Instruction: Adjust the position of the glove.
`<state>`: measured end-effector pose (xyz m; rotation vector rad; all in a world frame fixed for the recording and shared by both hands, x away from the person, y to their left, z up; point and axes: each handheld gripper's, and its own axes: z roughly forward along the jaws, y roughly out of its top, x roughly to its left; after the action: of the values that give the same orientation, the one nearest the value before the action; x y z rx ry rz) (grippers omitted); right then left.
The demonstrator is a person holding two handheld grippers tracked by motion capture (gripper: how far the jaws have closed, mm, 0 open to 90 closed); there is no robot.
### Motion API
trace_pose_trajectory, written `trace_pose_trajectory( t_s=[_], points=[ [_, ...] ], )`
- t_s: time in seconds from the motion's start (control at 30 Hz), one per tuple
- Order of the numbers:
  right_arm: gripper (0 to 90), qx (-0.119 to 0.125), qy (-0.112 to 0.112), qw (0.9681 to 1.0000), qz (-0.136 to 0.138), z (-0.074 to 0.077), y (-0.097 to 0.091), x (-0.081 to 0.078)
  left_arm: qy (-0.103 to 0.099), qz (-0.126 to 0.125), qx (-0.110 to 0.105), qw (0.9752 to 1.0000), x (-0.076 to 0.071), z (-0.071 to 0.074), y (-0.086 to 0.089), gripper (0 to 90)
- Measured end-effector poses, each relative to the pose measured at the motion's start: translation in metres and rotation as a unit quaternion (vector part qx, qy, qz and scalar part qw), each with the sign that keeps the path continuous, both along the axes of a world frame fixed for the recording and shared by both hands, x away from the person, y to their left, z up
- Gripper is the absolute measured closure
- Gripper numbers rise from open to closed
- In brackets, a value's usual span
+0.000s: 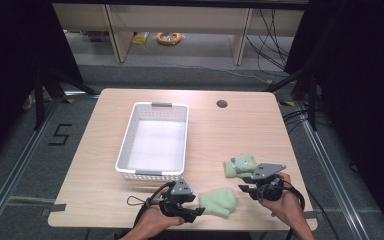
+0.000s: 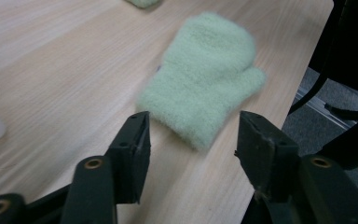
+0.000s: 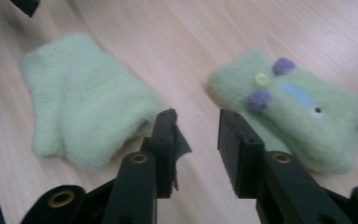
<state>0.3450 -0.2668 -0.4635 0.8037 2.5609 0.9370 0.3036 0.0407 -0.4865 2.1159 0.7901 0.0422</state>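
A plain green mitten (image 1: 219, 201) lies flat near the table's front edge. A second green mitten (image 1: 241, 166), with purple bobbles and a blue patch, lies just behind and to the right of it. My left gripper (image 1: 198, 210) is open at the plain mitten's left end. In the left gripper view the plain mitten's (image 2: 205, 79) cuff lies just ahead of the left gripper (image 2: 191, 140), whose jaws stand wide apart. My right gripper (image 1: 245, 189) sits between the two mittens, partly open and holding nothing. In the right gripper view the right gripper (image 3: 198, 135) has the plain mitten (image 3: 84, 102) on its left and the decorated mitten (image 3: 298, 112) on its right.
A white perforated basket (image 1: 125, 142) stands empty left of centre on the wooden table (image 1: 230, 130). A round cable hole (image 1: 222, 104) is at the back right. The table's front edge runs close below both hands.
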Motion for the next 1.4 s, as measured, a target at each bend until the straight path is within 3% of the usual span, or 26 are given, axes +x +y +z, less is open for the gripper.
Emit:
trace_pose_trajectory(
  t_s=[0.1,0.17,0.3,0.4,0.57,0.63,0.67,0.73,0.9,0.93,1.03,1.1,1.13,1.2,1.4],
  points=[
    [63.5,0.000,0.001,1.0000,-0.009,0.004,-0.002,0.004,-0.004,0.008,-0.005,0.9999,-0.001,0.002,0.005,38.2],
    [60.7,-0.004,0.000,0.9998,-0.017,0.007,-0.004,0.013,0.006,0.026,-0.014,0.9995,-0.003,0.001,0.012,33.8],
    [59.4,-0.007,-0.006,0.9997,-0.024,0.008,-0.006,0.027,0.006,0.030,-0.010,0.9995,-0.003,0.000,0.020,29.9],
    [57.8,-0.021,0.009,0.9993,-0.028,0.006,-0.005,0.043,0.007,0.047,-0.013,0.9988,-0.005,-0.003,0.030,28.6],
    [54.9,-0.023,0.005,0.9990,-0.038,0.004,0.000,0.058,0.004,0.049,-0.011,0.9987,-0.008,-0.005,0.038,25.8],
    [53.7,-0.027,0.014,0.9990,-0.032,0.000,0.004,0.068,0.006,0.054,-0.007,0.9985,-0.010,-0.008,0.041,25.7],
    [53.4,-0.028,0.021,0.9986,-0.039,-0.001,0.006,0.070,0.000,0.045,0.003,0.9990,-0.009,-0.008,0.044,25.5],
    [52.6,-0.032,0.027,0.9986,-0.033,-0.004,0.009,0.075,0.001,0.052,-0.005,0.9986,-0.010,-0.010,0.044,25.3],
    [52.0,-0.032,0.032,0.9983,-0.036,-0.010,0.012,0.082,0.001,0.047,0.003,0.9989,-0.010,-0.011,0.047,25.2],
    [51.8,-0.032,0.042,0.9976,-0.045,-0.011,0.013,0.085,0.001,0.043,0.007,0.9991,-0.010,-0.011,0.047,25.2],
    [51.4,-0.032,0.044,0.9974,-0.048,-0.014,0.013,0.086,-0.002,0.053,0.002,0.9986,-0.010,-0.010,0.047,25.0],
    [51.5,-0.032,0.056,0.9969,-0.044,-0.016,0.011,0.086,-0.008,0.045,0.007,0.9989,-0.008,-0.010,0.049,25.0],
    [51.6,-0.027,0.063,0.9963,-0.051,-0.018,0.010,0.086,-0.004,0.053,-0.002,0.9986,-0.009,-0.010,0.048,25.0],
    [52.1,-0.015,0.064,0.9966,-0.051,-0.022,0.010,0.088,-0.001,0.051,0.003,0.9987,-0.008,-0.009,0.050,25.0],
    [53.7,-0.018,0.063,0.9966,-0.050,-0.028,0.009,0.088,0.002,0.052,0.002,0.9986,-0.005,-0.013,0.053,25.1]
  ],
)
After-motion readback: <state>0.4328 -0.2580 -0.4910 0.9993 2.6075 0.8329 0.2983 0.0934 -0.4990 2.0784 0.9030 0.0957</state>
